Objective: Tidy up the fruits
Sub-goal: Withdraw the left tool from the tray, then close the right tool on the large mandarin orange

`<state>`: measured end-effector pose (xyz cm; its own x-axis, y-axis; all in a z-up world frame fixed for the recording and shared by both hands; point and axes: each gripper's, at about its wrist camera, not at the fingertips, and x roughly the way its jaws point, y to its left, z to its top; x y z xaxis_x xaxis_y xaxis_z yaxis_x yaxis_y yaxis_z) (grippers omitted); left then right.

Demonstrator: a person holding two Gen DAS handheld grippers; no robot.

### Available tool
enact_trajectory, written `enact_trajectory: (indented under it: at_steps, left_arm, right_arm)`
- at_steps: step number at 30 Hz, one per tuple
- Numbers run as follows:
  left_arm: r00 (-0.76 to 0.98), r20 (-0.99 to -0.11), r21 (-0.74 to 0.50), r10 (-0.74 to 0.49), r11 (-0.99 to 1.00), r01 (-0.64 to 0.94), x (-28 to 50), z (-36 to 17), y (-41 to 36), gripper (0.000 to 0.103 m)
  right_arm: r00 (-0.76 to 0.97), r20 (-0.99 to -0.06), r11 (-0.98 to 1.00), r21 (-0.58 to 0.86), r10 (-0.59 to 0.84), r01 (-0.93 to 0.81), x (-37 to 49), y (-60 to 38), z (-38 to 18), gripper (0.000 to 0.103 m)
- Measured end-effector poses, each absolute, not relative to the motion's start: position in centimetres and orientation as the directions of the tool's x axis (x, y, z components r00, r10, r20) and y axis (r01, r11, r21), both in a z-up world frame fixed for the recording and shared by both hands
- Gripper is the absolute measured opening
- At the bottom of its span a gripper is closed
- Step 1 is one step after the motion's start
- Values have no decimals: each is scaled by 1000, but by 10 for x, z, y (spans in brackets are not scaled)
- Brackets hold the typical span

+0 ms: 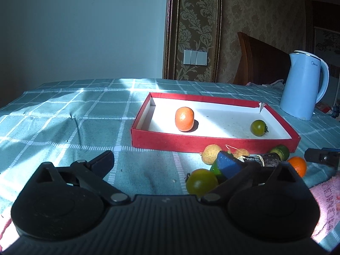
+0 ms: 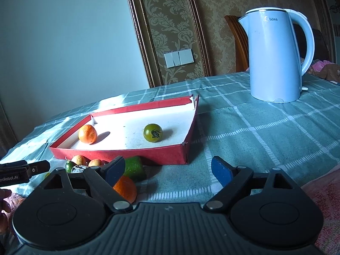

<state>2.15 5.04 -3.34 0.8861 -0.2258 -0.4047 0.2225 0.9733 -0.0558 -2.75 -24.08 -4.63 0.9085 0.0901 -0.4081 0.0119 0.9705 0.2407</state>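
Observation:
A red box [image 1: 212, 144] with a white floor holds an orange [image 1: 184, 119] and a green tomato [image 1: 258, 128]. Loose fruit lies just in front of it: a yellow-brown fruit [image 1: 211, 153], a second green tomato [image 1: 201, 181], a small orange [image 1: 297, 165], a green piece [image 1: 280, 152] and a dark cane stub [image 1: 261, 159]. My left gripper [image 1: 165, 161] is open over bare cloth, its right pad beside the pile. My right gripper [image 2: 167, 170] is open too, with nothing between its fingers; the small orange [image 2: 125, 188] and green piece [image 2: 133, 167] sit by its left finger. The box [image 2: 119, 153] lies ahead.
A pale blue kettle [image 2: 276, 55] stands at the back right on the green checked tablecloth [image 2: 265, 131]. A pink towel [image 1: 327, 201] lies at the near right edge. A wooden chair back [image 1: 261, 63] rises behind the table. A hand [image 2: 4, 201] shows at the left edge.

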Motion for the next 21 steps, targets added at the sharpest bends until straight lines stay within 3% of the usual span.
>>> enact_trajectory:
  at_steps: [19, 21]
  left_arm:
    - [825, -468, -146, -316, 949, 280, 31, -39, 57, 103]
    - [823, -470, -153, -320, 948, 280, 32, -40, 58, 103]
  right_arm:
    - [900, -420, 993, 39, 116, -110, -29, -175, -42, 89]
    - [896, -431, 994, 40, 107, -99, -27, -176, -42, 80]
